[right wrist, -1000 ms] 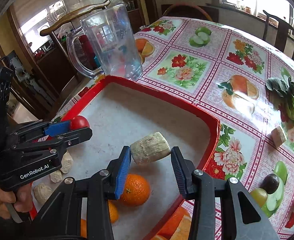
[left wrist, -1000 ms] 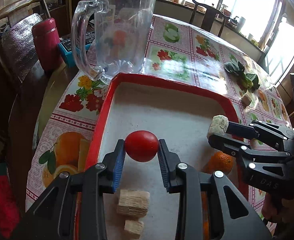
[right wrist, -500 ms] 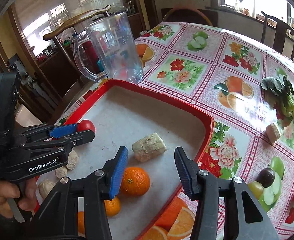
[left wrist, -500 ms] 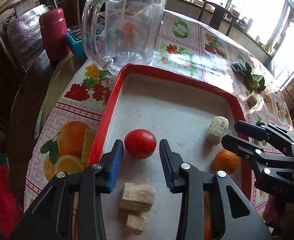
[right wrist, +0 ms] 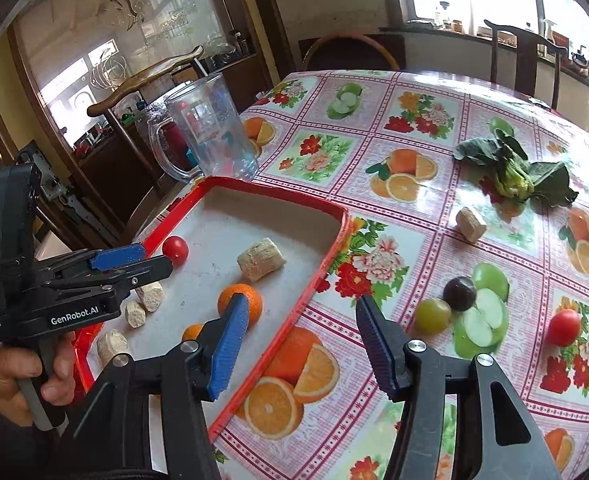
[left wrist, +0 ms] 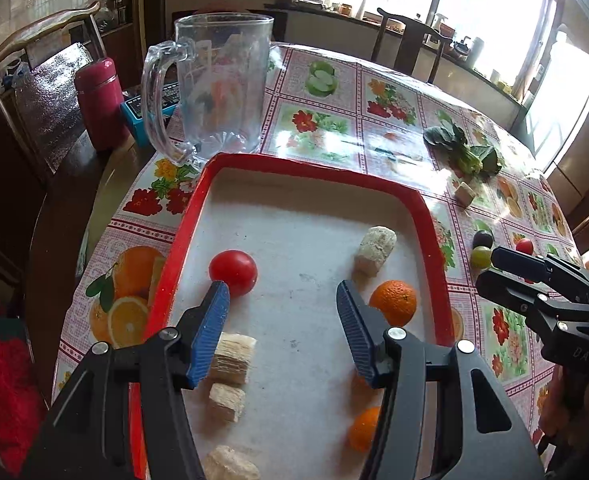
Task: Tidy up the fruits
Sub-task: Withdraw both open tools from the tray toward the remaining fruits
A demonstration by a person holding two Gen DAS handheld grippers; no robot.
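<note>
The red-rimmed rectangular tray (left wrist: 182,240) with its pale floor serves as the collecting place. Inside it lie a small red tomato (left wrist: 233,272), two oranges (left wrist: 393,302) and several pale cut cylinders, perhaps sugarcane. The left gripper (left wrist: 282,320) hangs above the tray's near end, jaws spread and empty. The right gripper (right wrist: 302,340) hovers over the tray's right rim, also spread, likely aiming for the loose green grape (right wrist: 433,313), dark plum (right wrist: 459,293) and second red tomato (right wrist: 563,327) on the tablecloth beyond.

Blown-out windows (left wrist: 494,12) glare on the tablecloth (left wrist: 406,152) (fisheye-warped, dark edges).
</note>
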